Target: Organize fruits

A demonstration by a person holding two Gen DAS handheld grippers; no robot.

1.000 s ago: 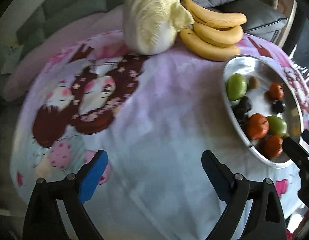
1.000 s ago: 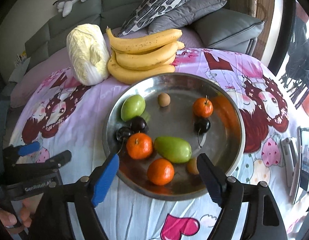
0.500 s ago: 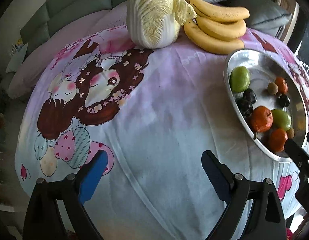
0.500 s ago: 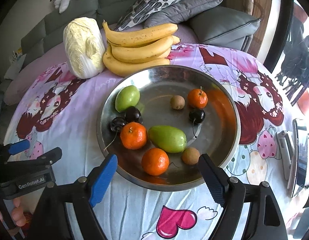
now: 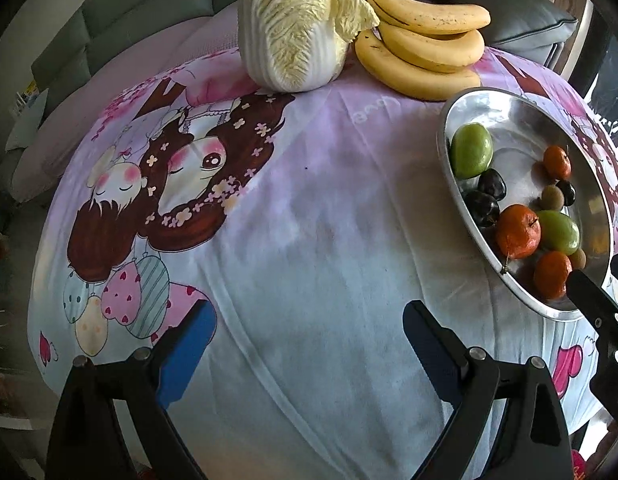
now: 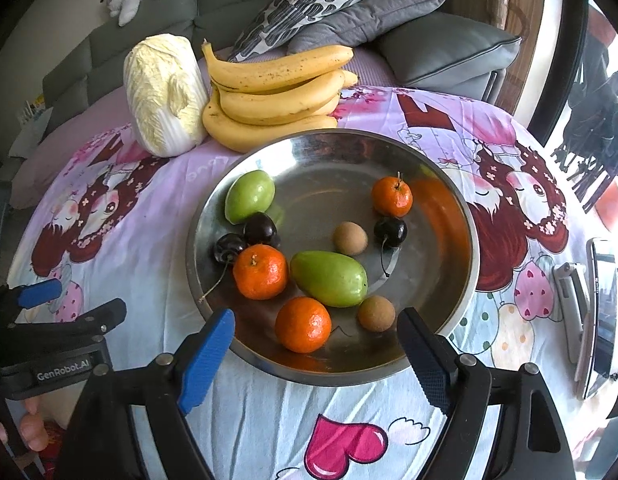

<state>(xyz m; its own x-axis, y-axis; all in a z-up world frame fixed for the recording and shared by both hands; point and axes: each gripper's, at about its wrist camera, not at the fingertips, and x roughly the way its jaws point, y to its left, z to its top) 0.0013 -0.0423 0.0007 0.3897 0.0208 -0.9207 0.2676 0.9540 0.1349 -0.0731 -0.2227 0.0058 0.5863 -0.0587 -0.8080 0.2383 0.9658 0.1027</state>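
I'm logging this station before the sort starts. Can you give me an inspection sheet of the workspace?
Surface: round table under a cartoon-print cloth.
Job's things: metal bowl holding three tangerines, two green fruits, three dark cherries, two small brown fruits; bananas behind it.
Clutter: cabbage; phone at right edge.
Grippers: left gripper and right gripper open, empty.
Cables: nothing seen.
Surroundings: sofa, cushions.
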